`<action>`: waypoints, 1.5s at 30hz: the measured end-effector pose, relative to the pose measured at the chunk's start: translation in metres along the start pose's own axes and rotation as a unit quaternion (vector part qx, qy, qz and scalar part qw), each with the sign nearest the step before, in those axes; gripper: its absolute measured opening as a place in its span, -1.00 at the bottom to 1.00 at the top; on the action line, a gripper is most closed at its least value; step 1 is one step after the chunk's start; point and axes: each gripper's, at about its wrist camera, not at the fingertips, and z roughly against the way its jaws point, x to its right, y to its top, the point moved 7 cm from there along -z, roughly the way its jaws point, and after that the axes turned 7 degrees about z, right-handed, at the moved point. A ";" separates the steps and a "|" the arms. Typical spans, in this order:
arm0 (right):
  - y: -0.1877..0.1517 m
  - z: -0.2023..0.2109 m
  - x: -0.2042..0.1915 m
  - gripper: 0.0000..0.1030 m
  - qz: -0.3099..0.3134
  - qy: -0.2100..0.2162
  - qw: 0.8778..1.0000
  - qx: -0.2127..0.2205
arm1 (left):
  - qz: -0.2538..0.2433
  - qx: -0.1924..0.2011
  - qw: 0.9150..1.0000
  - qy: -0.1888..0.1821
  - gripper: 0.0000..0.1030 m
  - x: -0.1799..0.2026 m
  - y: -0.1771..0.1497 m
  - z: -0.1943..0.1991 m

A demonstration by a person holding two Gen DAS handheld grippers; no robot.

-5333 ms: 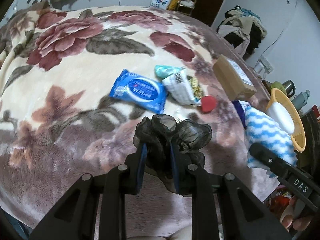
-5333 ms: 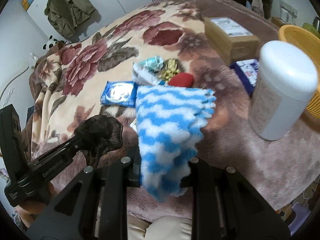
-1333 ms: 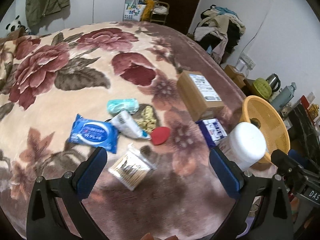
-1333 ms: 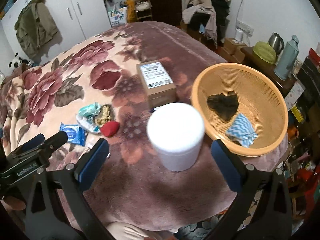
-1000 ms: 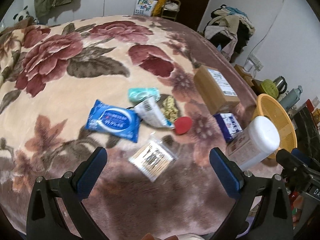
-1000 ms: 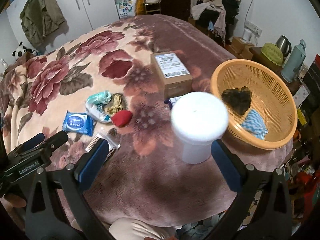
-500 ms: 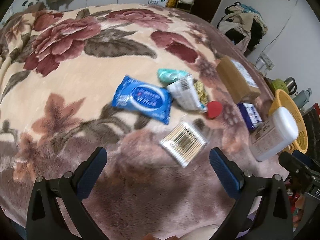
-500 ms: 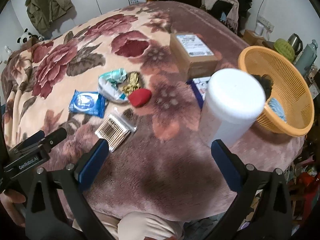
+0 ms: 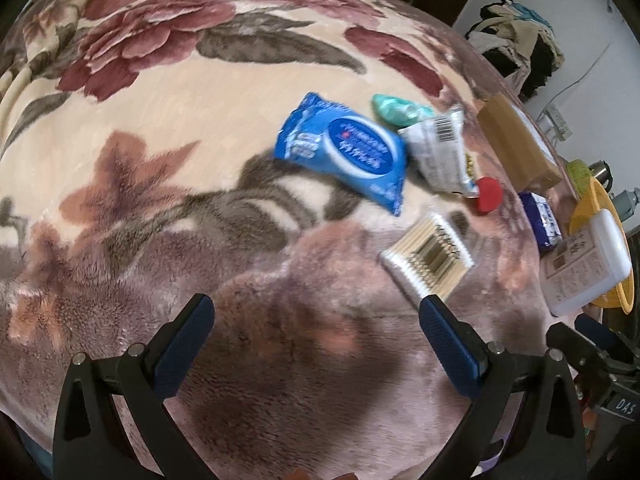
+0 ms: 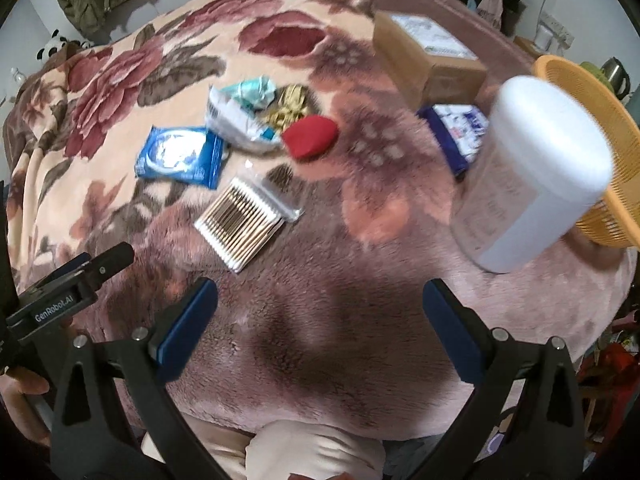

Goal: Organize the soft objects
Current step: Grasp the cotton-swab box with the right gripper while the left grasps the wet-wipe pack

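Note:
Both grippers hang wide open over the floral blanket, nothing between their fingers: my left gripper [image 9: 316, 318] and my right gripper [image 10: 320, 300]. A blue wet-wipe pack [image 9: 344, 156] [image 10: 180, 156] lies in the middle of the bed. Beside it sit a red pad [image 9: 489, 194] [image 10: 310, 136], a white crinkled packet [image 9: 438, 150] [image 10: 236, 120], a teal wad [image 9: 400, 110] [image 10: 252, 88] and a cotton-swab pack [image 9: 428, 258] [image 10: 248, 226]. The orange basket [image 10: 592, 120] [image 9: 592, 208] stands at the right edge, its inside hidden by a white canister [image 10: 532, 188] [image 9: 584, 264].
A cardboard box [image 10: 424, 52] [image 9: 516, 148] and a dark blue packet [image 10: 456, 132] [image 9: 542, 220] lie near the basket. The left gripper's body [image 10: 68, 292] shows at the right view's left edge. Clothes pile up beyond the bed [image 9: 516, 40]. A person's knee [image 10: 316, 452] is below.
Both grippers have drawn back and lowered toward the near side of the bed, away from the basket. The black mesh piece and blue striped cloth held earlier were left in the basket.

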 end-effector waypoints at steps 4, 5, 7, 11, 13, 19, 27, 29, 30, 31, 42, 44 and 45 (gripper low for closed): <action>-0.001 -0.022 -0.010 1.00 0.007 0.009 1.000 -0.018 | 0.021 -0.006 1.000 0.008 0.99 -0.021 0.005 -0.014; 0.000 -0.026 -0.012 1.00 0.010 0.010 1.000 -0.021 | 0.025 -0.007 1.000 0.009 0.99 -0.025 0.006 -0.016; 0.001 -0.036 -0.015 1.00 0.016 0.013 0.999 -0.026 | 0.034 -0.007 0.999 0.013 0.99 -0.035 0.010 -0.020; 0.009 -0.059 -0.028 1.00 0.044 0.018 0.998 -0.034 | 0.044 -0.004 0.999 0.020 0.99 -0.052 0.018 -0.025; 0.014 -0.067 -0.037 1.00 0.062 0.021 0.997 -0.036 | 0.048 -0.004 0.999 0.022 0.99 -0.057 0.022 -0.027; 0.029 -0.101 -0.066 1.00 0.125 0.024 0.991 -0.049 | 0.043 -0.004 0.999 0.022 0.99 -0.061 0.031 -0.034; 0.040 -0.128 -0.085 0.72 0.171 0.023 0.984 -0.055 | -0.002 0.003 1.000 0.030 0.99 -0.044 0.043 -0.036; 0.041 -0.126 -0.083 0.67 0.163 0.031 0.985 -0.050 | -0.003 0.002 1.000 0.025 0.99 -0.040 0.045 -0.035; 0.040 -0.123 -0.081 0.65 0.160 0.036 0.985 -0.048 | 0.003 0.000 1.000 0.019 0.99 -0.037 0.046 -0.034; 0.038 -0.120 -0.079 0.65 0.156 0.042 0.986 -0.046 | 0.014 -0.004 1.000 0.009 0.99 -0.034 0.048 -0.035; 0.020 -0.087 -0.028 0.65 0.062 0.066 0.996 -0.026 | 0.166 -0.025 0.986 -0.006 0.99 0.015 0.085 -0.069; 0.019 -0.087 -0.024 0.65 0.055 0.065 0.996 -0.024 | 0.199 -0.029 0.979 -0.003 0.99 0.017 0.091 -0.077; 0.019 -0.087 -0.022 0.65 0.052 0.066 0.996 -0.023 | 0.222 -0.032 0.975 -0.003 0.99 0.018 0.095 -0.082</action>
